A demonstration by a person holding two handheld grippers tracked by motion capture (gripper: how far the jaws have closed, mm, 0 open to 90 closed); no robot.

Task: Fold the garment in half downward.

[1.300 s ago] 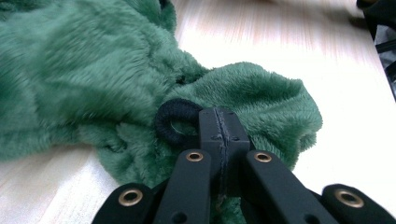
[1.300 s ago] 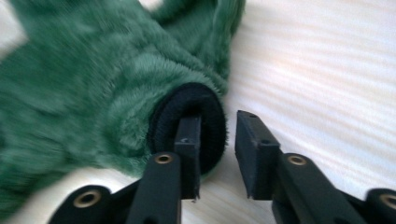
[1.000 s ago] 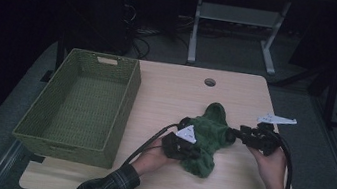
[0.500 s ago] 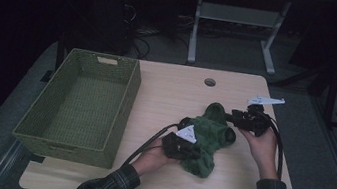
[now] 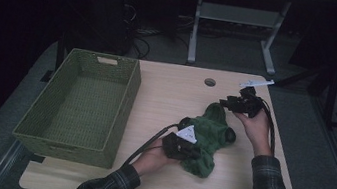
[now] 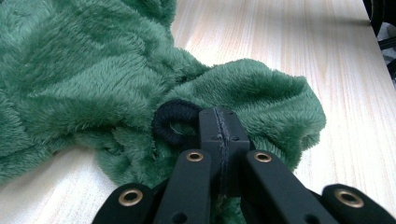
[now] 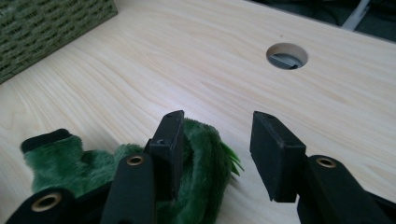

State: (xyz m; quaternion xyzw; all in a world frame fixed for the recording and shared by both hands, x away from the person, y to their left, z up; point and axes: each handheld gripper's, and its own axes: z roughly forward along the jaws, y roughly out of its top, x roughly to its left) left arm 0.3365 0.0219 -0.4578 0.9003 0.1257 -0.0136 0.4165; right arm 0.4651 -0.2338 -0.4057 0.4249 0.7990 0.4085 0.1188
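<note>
Folding or gathering looks like the step in hand: the green plush garment (image 5: 208, 136) lies crumpled at the centre right of the worktop (image 5: 172, 92) in the high view, and the left tool (image 5: 180, 146) is clamped shut on its lower edge, beside a black cuff ring (image 6: 173, 122) in the left gripper view. The right tool (image 5: 230, 103), at the upper right of the cloth, has just been opening its jaws; in the right gripper view a fold of fleece lies against one pad but nothing presses it, so it grips nothing. Next, I judge, that tool must close on the top edge of the cloth. The green woven basket (image 5: 126, 93) at the left of the frame holds nothing.
</note>
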